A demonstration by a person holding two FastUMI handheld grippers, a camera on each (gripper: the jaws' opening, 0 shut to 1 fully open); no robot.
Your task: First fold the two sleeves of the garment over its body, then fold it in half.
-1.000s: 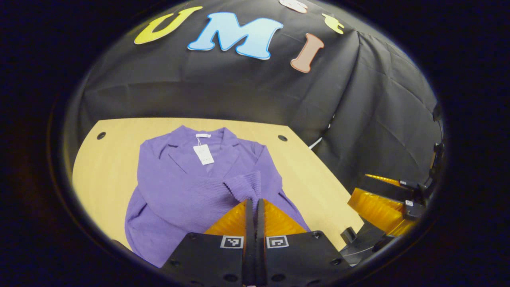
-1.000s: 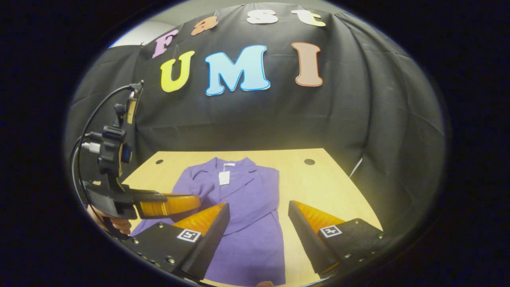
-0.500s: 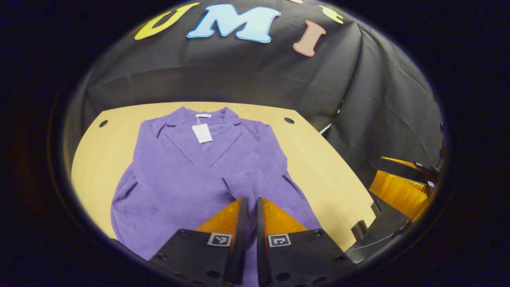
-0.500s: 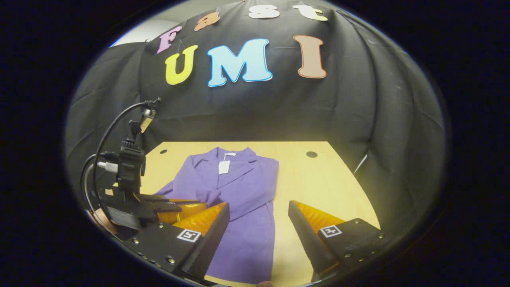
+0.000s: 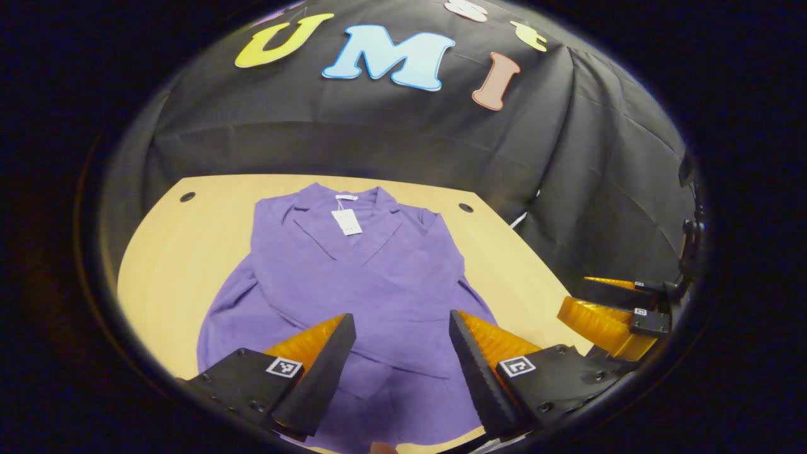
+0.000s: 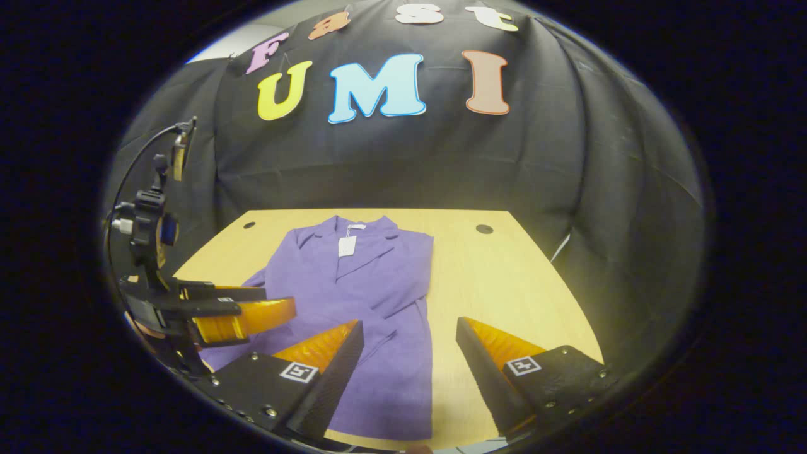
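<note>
Purple garment (image 5: 353,277) lies lengthwise on the bench (image 5: 170,252), collar toward its far edge; left claw (image 5: 398,328) and right claw (image 6: 408,337) both gape, empty.

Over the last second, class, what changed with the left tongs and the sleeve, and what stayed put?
The left tongs opened and let go of the sleeve, which now lies across the purple garment. The right tongs stayed open above the table.

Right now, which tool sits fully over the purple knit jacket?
The left tool; one finger of the right tool is over bare wooden table.
</note>
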